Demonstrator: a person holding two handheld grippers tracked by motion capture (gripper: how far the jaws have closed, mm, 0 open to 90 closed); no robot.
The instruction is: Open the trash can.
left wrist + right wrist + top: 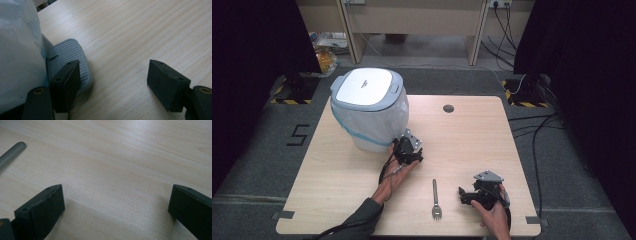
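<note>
Wooden table (pixel 472 135) carries everything. Nearest the person, the right gripper (pixel 468 196) rests low with its 2 jaws spread wide over bare wood, just right of a metal fork (pixel 436 199); the right gripper view catches the fork's handle end at its left edge. Farther off, the left gripper (pixel 404 150) sits at the foot of the bagged pedal bin (pixel 369 107). The left gripper view alone reveals the grey ribbed pedal (pixel 68 53), 1 jaw over it, jaws apart, pinching nothing.
</note>
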